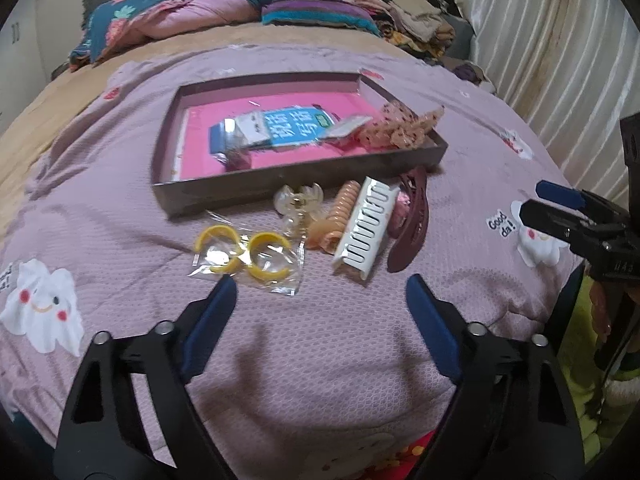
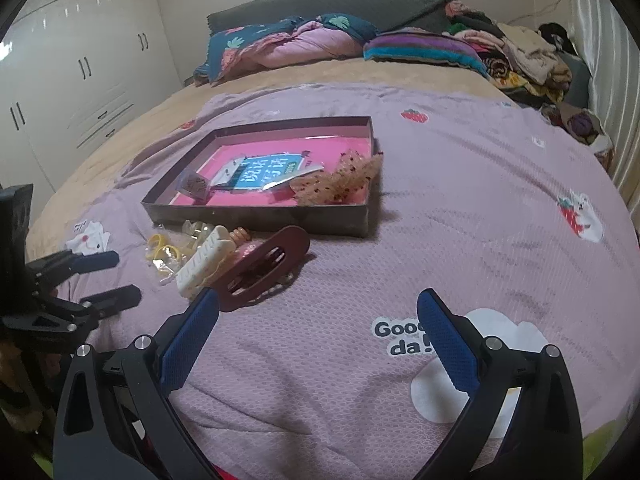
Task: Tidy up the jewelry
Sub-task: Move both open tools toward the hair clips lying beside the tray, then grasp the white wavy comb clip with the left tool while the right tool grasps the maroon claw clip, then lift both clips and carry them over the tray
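Note:
A shallow brown tray (image 1: 224, 194) (image 2: 256, 212) with a pink floor lies on the lilac bedspread; inside are a blue packet (image 1: 280, 130), small bags and a spotted peach scrunchie (image 1: 400, 126) (image 2: 340, 180). In front of the tray lie yellow hoop earrings in a clear bag (image 1: 250, 258) (image 2: 164, 252), a clear claw clip (image 1: 298, 202), an orange spiral hair tie (image 1: 334, 216), a white clip (image 1: 366, 228) (image 2: 204, 260) and a maroon clip (image 1: 412, 224) (image 2: 264, 268). My left gripper (image 1: 320, 284) is open and empty just short of the earrings. My right gripper (image 2: 318, 298) is open and empty beside the maroon clip.
Folded quilts and a clothes pile (image 2: 500, 52) lie at the head of the bed. White wardrobes (image 2: 80, 72) stand to the left, a curtain (image 1: 560, 40) to the right. Each gripper shows at the other view's edge (image 1: 560, 208) (image 2: 100, 280).

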Available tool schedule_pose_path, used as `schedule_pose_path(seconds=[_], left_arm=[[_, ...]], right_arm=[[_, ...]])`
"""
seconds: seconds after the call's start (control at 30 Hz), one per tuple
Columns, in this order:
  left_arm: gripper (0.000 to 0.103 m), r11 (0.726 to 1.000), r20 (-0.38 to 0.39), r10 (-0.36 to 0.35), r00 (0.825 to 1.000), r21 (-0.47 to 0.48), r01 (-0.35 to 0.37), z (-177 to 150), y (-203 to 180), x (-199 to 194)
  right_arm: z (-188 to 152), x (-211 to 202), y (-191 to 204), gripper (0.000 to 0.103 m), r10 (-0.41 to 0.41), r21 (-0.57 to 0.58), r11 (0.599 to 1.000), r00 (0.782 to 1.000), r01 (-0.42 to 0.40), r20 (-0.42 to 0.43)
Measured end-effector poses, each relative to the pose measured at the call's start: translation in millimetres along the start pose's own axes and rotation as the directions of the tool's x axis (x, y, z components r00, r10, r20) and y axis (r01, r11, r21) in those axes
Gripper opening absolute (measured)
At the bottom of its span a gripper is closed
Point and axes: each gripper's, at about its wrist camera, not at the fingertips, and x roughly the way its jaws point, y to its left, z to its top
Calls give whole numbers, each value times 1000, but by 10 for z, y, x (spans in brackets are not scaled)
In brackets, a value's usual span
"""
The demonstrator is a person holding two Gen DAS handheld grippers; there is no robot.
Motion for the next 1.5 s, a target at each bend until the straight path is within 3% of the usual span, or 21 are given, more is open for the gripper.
schedule_pose_path(seconds=[0.17,0.37,0.73,0.8,0.87,1.23,1.33,1.4,1.5], left_arm=[[49,999,-40,-24,999,23,25,18,-53,165],[33,998,-37,-45,998,48,47,126,-89,256],[30,994,-74,-59,996,93,66,278,-216,553],[30,994,-70,-53,996,94,60,272,-221,582],[25,993,-68,-45,997,103,52,266,-227,598],[24,994,-69,-80,994,70,85,221,-132,556],[24,994,-65,-86,994,55,89,201,-88,513],[24,995,-60,-88,994,44,91,187,-55,479],[23,995,-55,-94,994,27,96,182,-15,439]], right_arm=[[-12,80,-56,99,8,19,1000,1000,-8,-21],[-17,176,-91,99,44,42,998,998,-42,-43],[65,328,-130,97,101,69,993,993,-96,-68],[94,398,-149,89,132,91,988,988,-125,-83],[135,508,-166,87,169,123,980,980,-156,-107],[339,1071,-131,68,313,292,923,932,-252,-182],[375,1208,-137,55,334,336,906,922,-257,-196],[402,1253,-130,39,349,355,896,917,-266,-195],[425,1236,-109,35,360,355,892,916,-280,-180]])
